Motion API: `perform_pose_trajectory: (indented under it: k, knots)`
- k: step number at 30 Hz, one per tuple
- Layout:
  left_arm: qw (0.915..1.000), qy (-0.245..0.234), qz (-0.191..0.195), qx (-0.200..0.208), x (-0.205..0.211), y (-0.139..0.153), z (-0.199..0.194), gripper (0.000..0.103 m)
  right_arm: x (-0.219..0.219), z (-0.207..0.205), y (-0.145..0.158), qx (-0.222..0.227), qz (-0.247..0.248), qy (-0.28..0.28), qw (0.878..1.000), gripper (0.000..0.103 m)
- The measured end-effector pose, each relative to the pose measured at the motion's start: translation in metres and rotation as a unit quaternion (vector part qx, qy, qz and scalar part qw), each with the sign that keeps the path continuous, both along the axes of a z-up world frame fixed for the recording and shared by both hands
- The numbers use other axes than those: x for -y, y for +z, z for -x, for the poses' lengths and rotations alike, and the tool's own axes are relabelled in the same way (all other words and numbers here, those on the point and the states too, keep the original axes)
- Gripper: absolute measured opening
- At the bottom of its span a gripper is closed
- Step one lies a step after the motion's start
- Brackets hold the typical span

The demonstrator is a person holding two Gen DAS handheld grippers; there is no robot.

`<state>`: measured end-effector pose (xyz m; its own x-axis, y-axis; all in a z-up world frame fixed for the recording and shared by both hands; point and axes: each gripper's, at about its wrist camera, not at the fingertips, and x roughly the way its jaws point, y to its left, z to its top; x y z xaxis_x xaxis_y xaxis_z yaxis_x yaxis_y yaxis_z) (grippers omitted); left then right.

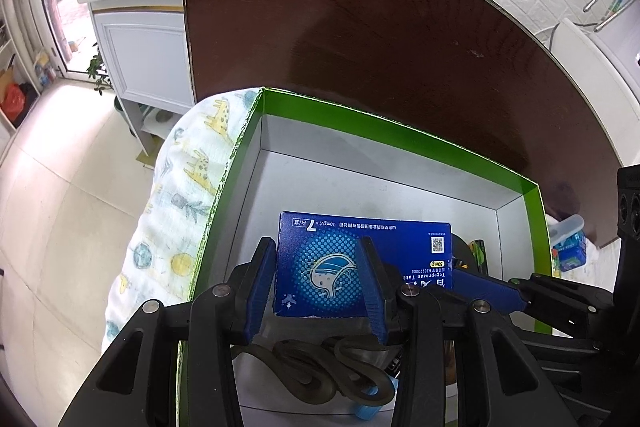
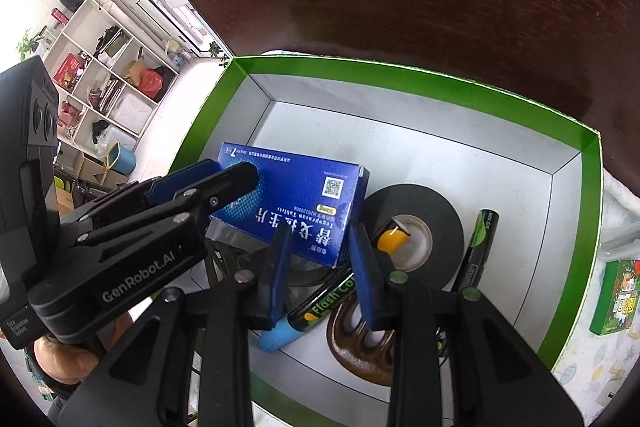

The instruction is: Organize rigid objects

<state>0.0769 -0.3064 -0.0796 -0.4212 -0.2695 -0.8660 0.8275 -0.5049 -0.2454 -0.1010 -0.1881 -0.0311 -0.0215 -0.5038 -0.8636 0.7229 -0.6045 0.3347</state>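
A blue tablet box (image 1: 400, 251) lies tilted in the green-rimmed cardboard tray (image 1: 400, 137), propped on a black tape roll (image 2: 440, 219). My left gripper (image 1: 316, 245) hangs over the box's left end. One finger stands just outside the box's end and the other crosses its top face, so the pads are apart and pinch nothing. My right gripper (image 2: 320, 227) stands open over the box's near corner (image 2: 320, 247). Below its gap lies a "Flash Color" marker (image 2: 320, 307) with a blue cap, untouched. The left gripper (image 2: 232, 169) reaches in from the left.
Also in the tray (image 2: 400, 75) are a green-black pen (image 2: 482, 243) and a brown metal piece (image 2: 360, 347). The tray sits on a giraffe-print cloth (image 1: 188, 207) on a dark wooden table (image 1: 360, 27). A small green box (image 2: 616, 299) lies outside to the right. A hand (image 2: 60, 359) holds the left gripper.
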Motion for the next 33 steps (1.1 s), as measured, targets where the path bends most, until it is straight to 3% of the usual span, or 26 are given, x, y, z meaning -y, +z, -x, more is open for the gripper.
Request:
perform_pose_trajectory:
  k: [7, 16, 23, 33]
  knots:
    - [0.9995, 0.022, -0.021, 0.000, 0.002, -0.006, -0.005, 0.045, -0.003, 0.002, -0.002, 0.016, 0.014, 0.003, 1.000, 0.030]
    - [0.9999, 0.015, 0.005, 0.001, -0.014, 0.013, -0.001, 0.045, -0.017, -0.004, 0.014, 0.002, 0.029, 0.001, 1.000, 0.030]
    - [0.9992, -0.028, 0.026, -0.013, -0.050, 0.042, 0.029, 0.045, -0.056, -0.003, 0.038, -0.020, 0.046, -0.017, 0.999, 0.030]
    - [0.9914, -0.121, 0.040, -0.029, -0.123, 0.070, 0.107, 0.045, -0.164, 0.019, 0.066, -0.052, 0.061, -0.100, 0.992, 0.030]
